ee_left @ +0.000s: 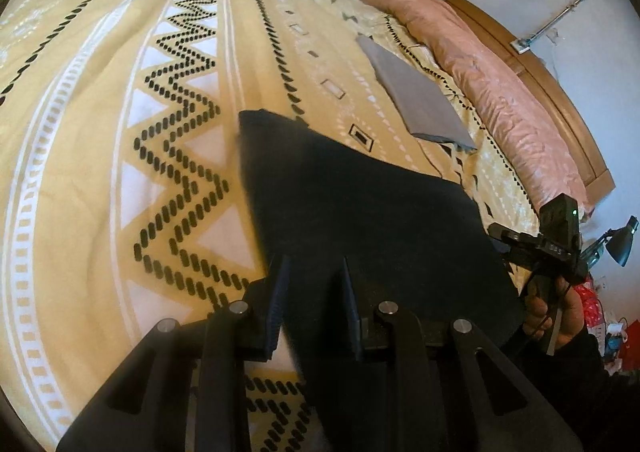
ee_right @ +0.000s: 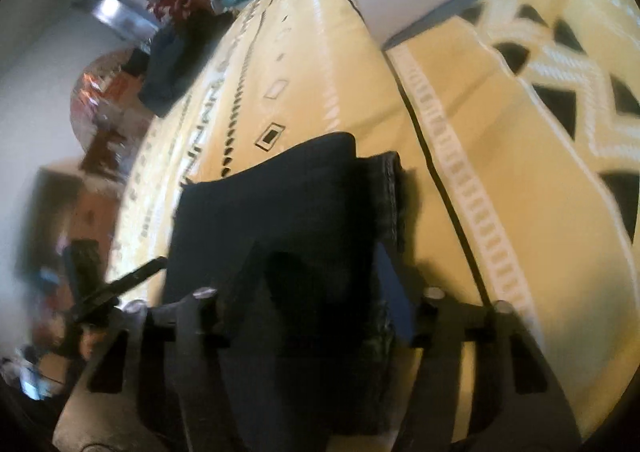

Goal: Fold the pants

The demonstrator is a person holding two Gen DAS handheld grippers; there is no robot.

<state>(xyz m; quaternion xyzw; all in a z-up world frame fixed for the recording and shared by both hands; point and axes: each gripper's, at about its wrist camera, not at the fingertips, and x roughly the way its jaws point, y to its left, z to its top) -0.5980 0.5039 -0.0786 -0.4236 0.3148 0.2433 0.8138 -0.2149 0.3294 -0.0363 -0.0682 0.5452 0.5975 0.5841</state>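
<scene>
black pants (ee_left: 360, 204), yellow zigzag-patterned bedspread (ee_left: 100, 132)

Left gripper (ee_left: 314, 292): black linkage arms joined by round silver pivot pins; two fingers carry ribbed dark-blue pads (ee_left: 280, 300). Right gripper (ee_right: 320, 284): same black frame, silver pins. Its camera housing shows a small green light. The hand (ee_left: 560, 316) gripping its handle wears a dark sleeve (ee_left: 592, 356).
</scene>
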